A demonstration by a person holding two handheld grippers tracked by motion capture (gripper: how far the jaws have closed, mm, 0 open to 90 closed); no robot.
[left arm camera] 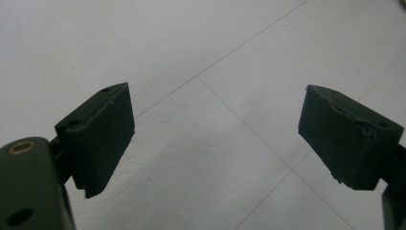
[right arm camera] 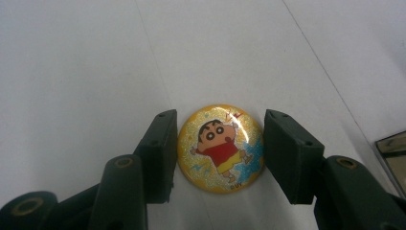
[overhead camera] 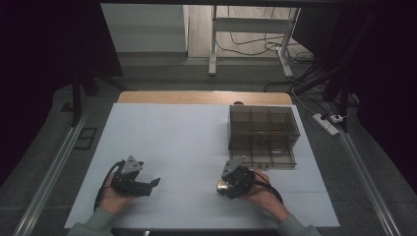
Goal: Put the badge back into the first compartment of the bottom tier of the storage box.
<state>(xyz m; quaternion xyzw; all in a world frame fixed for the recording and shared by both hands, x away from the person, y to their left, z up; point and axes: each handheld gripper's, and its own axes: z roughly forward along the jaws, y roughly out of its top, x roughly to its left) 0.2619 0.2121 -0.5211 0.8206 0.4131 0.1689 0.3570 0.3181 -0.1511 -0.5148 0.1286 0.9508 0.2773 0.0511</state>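
Right gripper (right arm camera: 220, 148) fingers clamped on a round cartoon badge (right arm camera: 220, 147) on the white tabletop (overhead camera: 187, 142); left gripper (left arm camera: 215, 139) fingers apart, empty.

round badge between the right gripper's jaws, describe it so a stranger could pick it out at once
On the white table, look in front of the compartmented dark box, at the right gripper. Its jaws clamp the badge: a glossy, yellow, glittery disc showing a cartoon boy in a red shirt.

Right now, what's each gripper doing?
Left gripper: open, holding nothing, over the white table.
Right gripper: closed on the round cartoon badge.
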